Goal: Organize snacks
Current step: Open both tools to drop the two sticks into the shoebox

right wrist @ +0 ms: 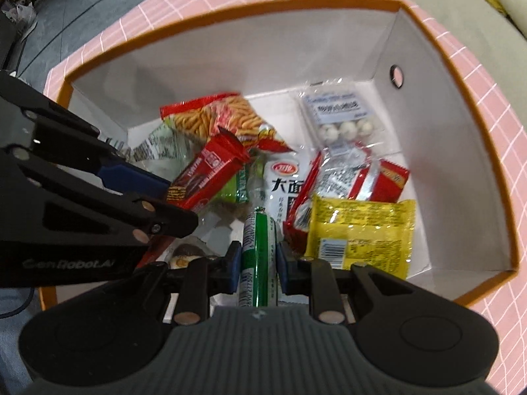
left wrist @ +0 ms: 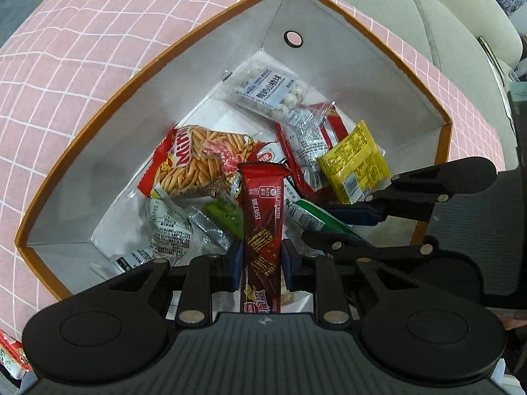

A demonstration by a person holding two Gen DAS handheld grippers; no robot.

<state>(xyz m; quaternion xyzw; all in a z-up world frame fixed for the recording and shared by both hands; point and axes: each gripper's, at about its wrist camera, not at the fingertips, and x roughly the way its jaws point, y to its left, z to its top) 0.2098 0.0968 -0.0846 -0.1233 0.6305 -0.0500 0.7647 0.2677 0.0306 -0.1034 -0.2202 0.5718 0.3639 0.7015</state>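
An orange-rimmed white box [left wrist: 184, 46] holds several snack packets. My left gripper [left wrist: 262, 258] is shut on a dark red chocolate wafer bar [left wrist: 262, 227] and holds it over the box's near side. My right gripper [right wrist: 257, 258] is shut on a green sausage stick [right wrist: 258, 250] above the box [right wrist: 438, 65]. In the box lie a red Mimi stick-snack bag [left wrist: 194, 164], a clear pack of white balls [left wrist: 273, 90] and a yellow packet [left wrist: 357, 161]. The right gripper also shows at right in the left wrist view [left wrist: 342, 227]; the left gripper with its red bar [right wrist: 204, 177] shows at left in the right wrist view.
The box stands on a pink checked cloth [left wrist: 66, 65]. A grey-green sofa [left wrist: 461, 13] lies behind it. A red and white packet [left wrist: 11, 352] lies on the cloth outside the box at the near left. A white packet with black characters [right wrist: 283, 184] lies mid-box.
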